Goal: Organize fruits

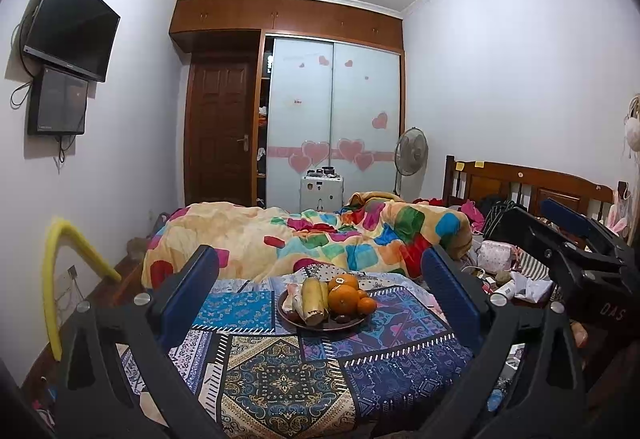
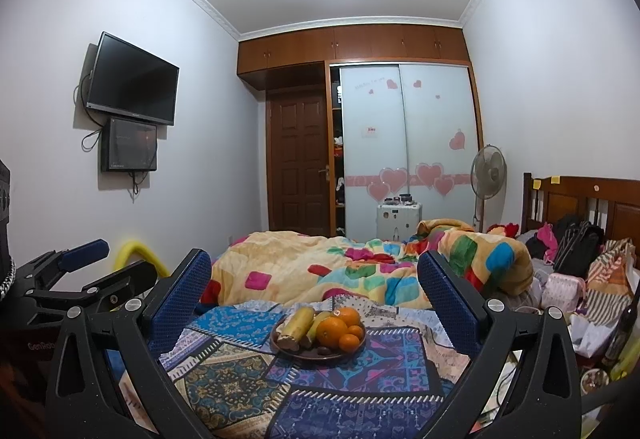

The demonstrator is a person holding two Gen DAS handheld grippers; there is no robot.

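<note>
A dark round plate (image 1: 332, 324) (image 2: 296, 354) sits on a patchwork cloth and holds the fruit: several oranges (image 1: 343, 299) (image 2: 332, 332), yellow bananas (image 1: 313, 299) (image 2: 297, 324) and small dark fruits (image 1: 342, 318) (image 2: 323, 350). My left gripper (image 1: 320, 295) is open and empty, fingers wide apart, well short of the plate. My right gripper (image 2: 316, 299) is open and empty too, also short of the plate. Each gripper shows at the edge of the other's view: the right one (image 1: 568, 235), the left one (image 2: 80, 259).
The patchwork cloth (image 1: 288, 371) (image 2: 256, 379) covers the near surface. Behind it lies a bed with a colourful duvet (image 1: 320, 235) (image 2: 360, 267). Bags and clutter (image 2: 576, 279) lie at the right. A yellow foam tube (image 1: 60, 279) stands at the left wall.
</note>
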